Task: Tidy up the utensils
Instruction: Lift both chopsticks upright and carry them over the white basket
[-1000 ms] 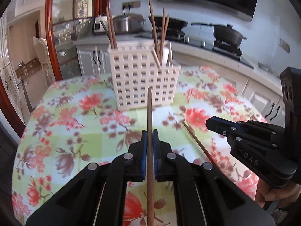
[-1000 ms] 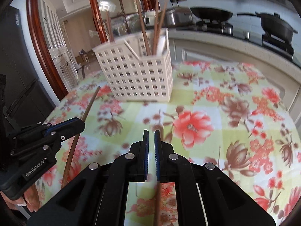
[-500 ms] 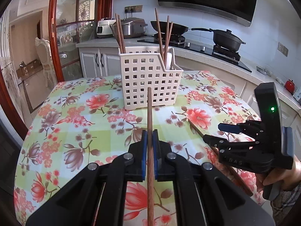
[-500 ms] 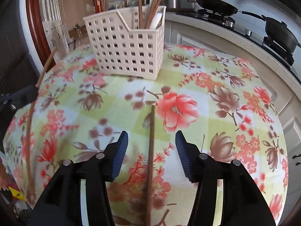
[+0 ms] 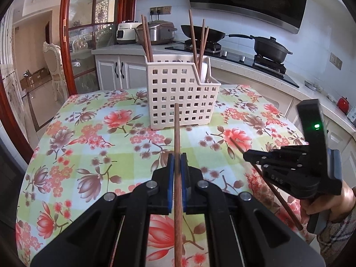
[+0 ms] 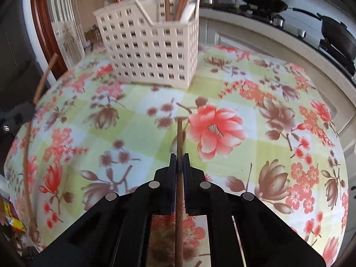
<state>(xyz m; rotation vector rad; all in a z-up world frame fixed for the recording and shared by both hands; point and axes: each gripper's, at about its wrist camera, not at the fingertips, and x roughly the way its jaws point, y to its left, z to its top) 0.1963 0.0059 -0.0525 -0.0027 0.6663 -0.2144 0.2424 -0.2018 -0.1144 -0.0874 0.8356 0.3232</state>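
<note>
left hand-held gripper point(image 5: 177, 163) clamped on a chopstick point(image 5: 177, 138), right hand-held gripper point(image 6: 179, 159) just closed onto another chopstick point(image 6: 179, 138), white basket point(image 5: 181, 95) mid-desk point(image 5: 66, 146)

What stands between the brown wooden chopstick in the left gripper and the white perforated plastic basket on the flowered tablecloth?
Nothing visible does. The brown wooden chopstick clamped in the left gripper points at the white perforated plastic basket, and only bare flowered tablecloth lies between them. The right gripper, with its own chopstick, is off to the side.

Cream basket point(image 5: 182, 98), brown chopsticks point(image 5: 177, 146), floral tablecloth point(image 5: 89, 146)
</note>
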